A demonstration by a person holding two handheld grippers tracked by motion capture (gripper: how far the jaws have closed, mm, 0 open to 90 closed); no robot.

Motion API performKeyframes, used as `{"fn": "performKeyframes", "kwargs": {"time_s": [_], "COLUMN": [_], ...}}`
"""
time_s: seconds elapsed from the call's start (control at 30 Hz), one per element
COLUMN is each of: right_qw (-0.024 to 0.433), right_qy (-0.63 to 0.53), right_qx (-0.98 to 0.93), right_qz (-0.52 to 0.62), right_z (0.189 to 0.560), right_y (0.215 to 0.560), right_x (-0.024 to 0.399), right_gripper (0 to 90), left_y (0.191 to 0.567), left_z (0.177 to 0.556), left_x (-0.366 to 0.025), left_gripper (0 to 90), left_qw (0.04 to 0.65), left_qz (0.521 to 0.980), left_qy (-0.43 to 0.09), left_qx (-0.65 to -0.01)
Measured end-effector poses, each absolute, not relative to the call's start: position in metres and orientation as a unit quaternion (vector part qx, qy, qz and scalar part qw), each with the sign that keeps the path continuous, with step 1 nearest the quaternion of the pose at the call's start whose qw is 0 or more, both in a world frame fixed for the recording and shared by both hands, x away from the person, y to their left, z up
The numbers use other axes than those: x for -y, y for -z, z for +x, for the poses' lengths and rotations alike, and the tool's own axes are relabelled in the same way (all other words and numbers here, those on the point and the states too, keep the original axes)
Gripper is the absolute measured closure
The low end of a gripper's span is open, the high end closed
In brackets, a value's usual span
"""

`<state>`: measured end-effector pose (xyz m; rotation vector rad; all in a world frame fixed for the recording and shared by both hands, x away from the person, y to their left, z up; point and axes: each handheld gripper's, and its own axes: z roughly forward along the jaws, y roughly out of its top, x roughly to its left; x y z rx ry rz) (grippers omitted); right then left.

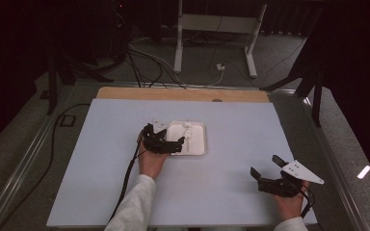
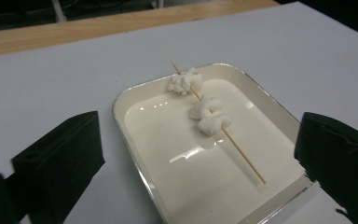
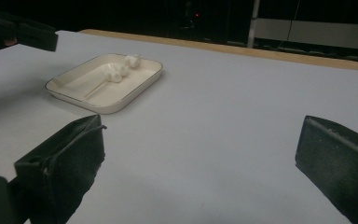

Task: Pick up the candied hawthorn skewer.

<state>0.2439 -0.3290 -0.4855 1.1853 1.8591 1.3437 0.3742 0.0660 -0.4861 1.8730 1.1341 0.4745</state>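
skewer (image 2: 223, 133) with three white pieces lies in the white tray (image 2: 142, 154), its long axis running diagonally away between our spread-jawed, empty left gripper (image 2: 200, 154), which sits nearest, while our right gripper (image 1: 269, 167), also wide and empty, waits well apart.

Dim room, dark surroundings, soft overhead glare on tray (image 2: 270, 112), slightly grainy

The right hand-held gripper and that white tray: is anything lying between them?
Nothing: the right gripper view shows bare table between the right hand-held gripper and the tray.
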Motion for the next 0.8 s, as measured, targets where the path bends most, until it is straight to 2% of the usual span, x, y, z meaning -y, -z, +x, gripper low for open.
{"fn": "performKeyframes", "kwargs": {"time_s": [0.13, 0.43, 0.57, 0.63, 0.8], "right_qw": [0.275, 0.277, 0.275, 0.275, 0.275], "right_qy": [-0.5, -0.498, -0.496, -0.496, -0.497], "right_qx": [-0.691, -0.691, -0.69, -0.69, -0.689], "right_qz": [0.443, 0.445, 0.449, 0.449, 0.45], "right_z": [0.244, 0.245, 0.245, 0.245, 0.245], "right_y": [0.486, 0.486, 0.486, 0.486, 0.486], "right_x": [0.33, 0.332, 0.332, 0.332, 0.333], "right_gripper": [1.2, 1.2, 1.2, 1.2, 1.2], "left_y": [0.492, 0.503, 0.507, 0.509, 0.516], "left_z": [0.378, 0.383, 0.383, 0.382, 0.381], "left_x": [-0.058, -0.034, -0.024, -0.019, -0.009], "left_gripper": [5.4, 18.2, 26.2, 34.5, 48.0], "left_qw": [0.423, 0.4, 0.385, 0.376, 0.345], "left_qz": [0.763, 0.787, 0.793, 0.798, 0.818], "left_qy": [-0.18, -0.154, -0.16, -0.176, -0.183], "left_qx": [-0.455, -0.443, -0.443, -0.436, -0.422]}}
